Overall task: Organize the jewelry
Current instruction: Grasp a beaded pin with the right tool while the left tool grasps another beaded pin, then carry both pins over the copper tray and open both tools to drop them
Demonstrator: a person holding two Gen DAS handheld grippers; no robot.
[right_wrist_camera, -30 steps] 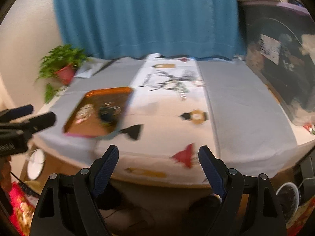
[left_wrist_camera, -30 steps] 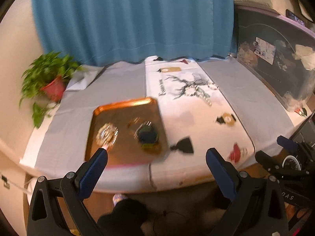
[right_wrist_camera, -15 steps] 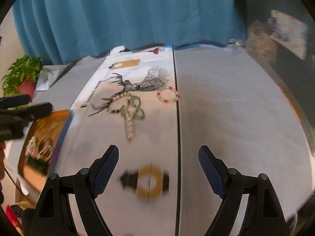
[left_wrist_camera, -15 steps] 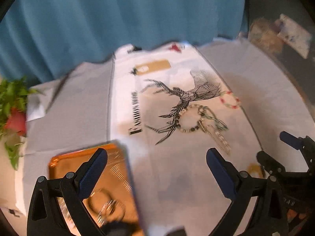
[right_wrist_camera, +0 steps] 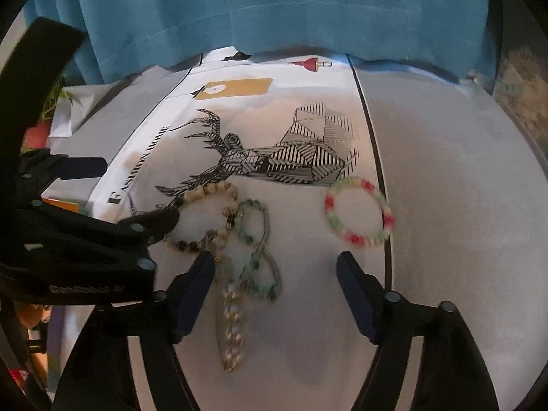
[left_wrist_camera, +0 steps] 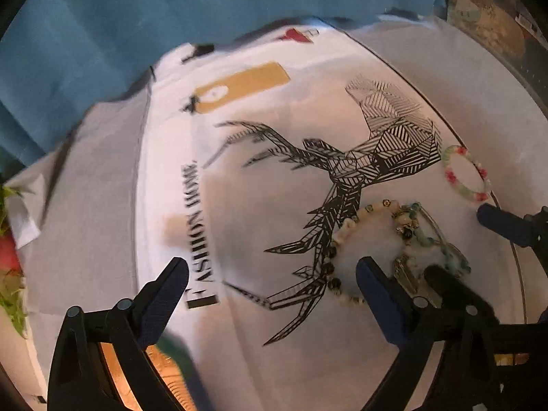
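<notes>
Now both grippers are hanging over the surface (right_wrist_camera: 445, 171), jaws apart and just closing: right gripper (right_wrist_camera: 275, 274) above the tangled bracelets (right_wrist_camera: 239, 239), left gripper (left_wrist_camera: 272, 274) holding nothing.

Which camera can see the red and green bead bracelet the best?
The right wrist view. There the red and green bracelet lies whole on the tablecloth, apart from the tangled pile of jewelry. The left wrist view shows the same bracelet small, squashed sideways near the picture's right edge.

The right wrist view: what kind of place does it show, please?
Probably a room in a home: a table under a printed deer tablecloth, a blue curtain behind, and a potted plant at the left.
</notes>
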